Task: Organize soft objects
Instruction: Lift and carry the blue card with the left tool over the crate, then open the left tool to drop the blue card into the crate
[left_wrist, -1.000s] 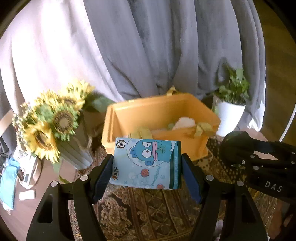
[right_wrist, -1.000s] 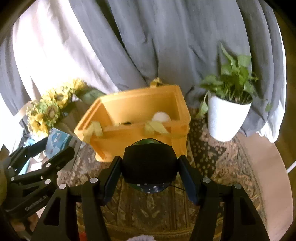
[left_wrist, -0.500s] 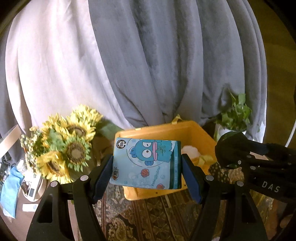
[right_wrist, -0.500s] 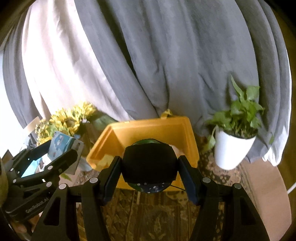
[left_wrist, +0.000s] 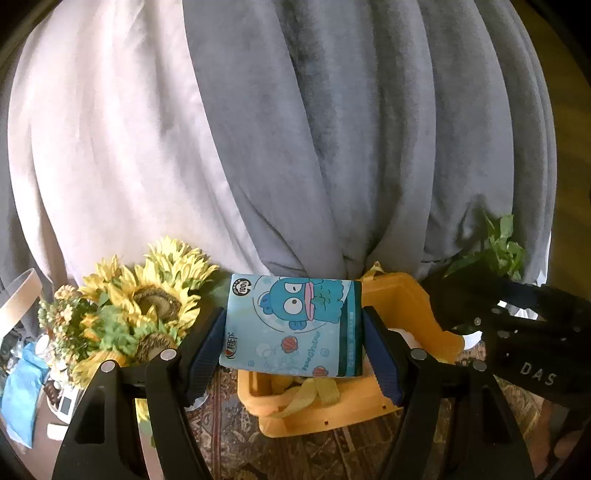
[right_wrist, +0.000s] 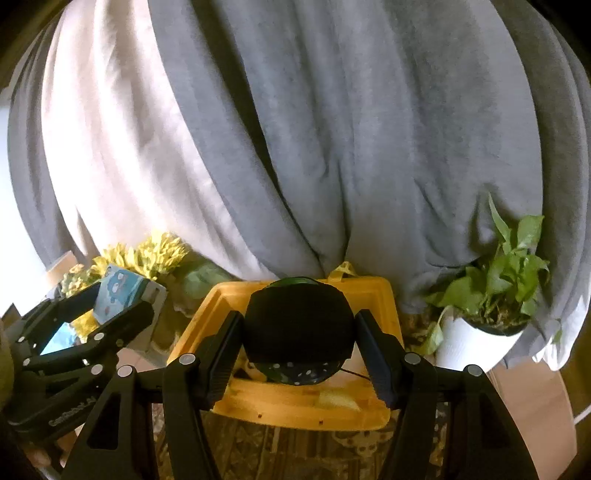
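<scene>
Glossy flat tissue pack (left_wrist: 293, 326) pinched in left hand-held gripper (left_wrist: 294, 347), round dark plush (right_wrist: 298, 332) in right hand-held gripper (right_wrist: 298, 345).

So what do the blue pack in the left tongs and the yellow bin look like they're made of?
The blue pack: thin glossy printed plastic film, probably a soft tissue pack; its cartoon-printed face is smooth with a slight sheen. The yellow bin: rigid moulded plastic, matte; straight thick rim and even colour. What's inside the pack can't be seen.

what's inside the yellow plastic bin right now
Inside the yellow plastic bin, yellow fabric strips lie by the near wall and something white shows farther back. The held blue cartoon tissue pack and dark round soft ball cover the rest.
</scene>
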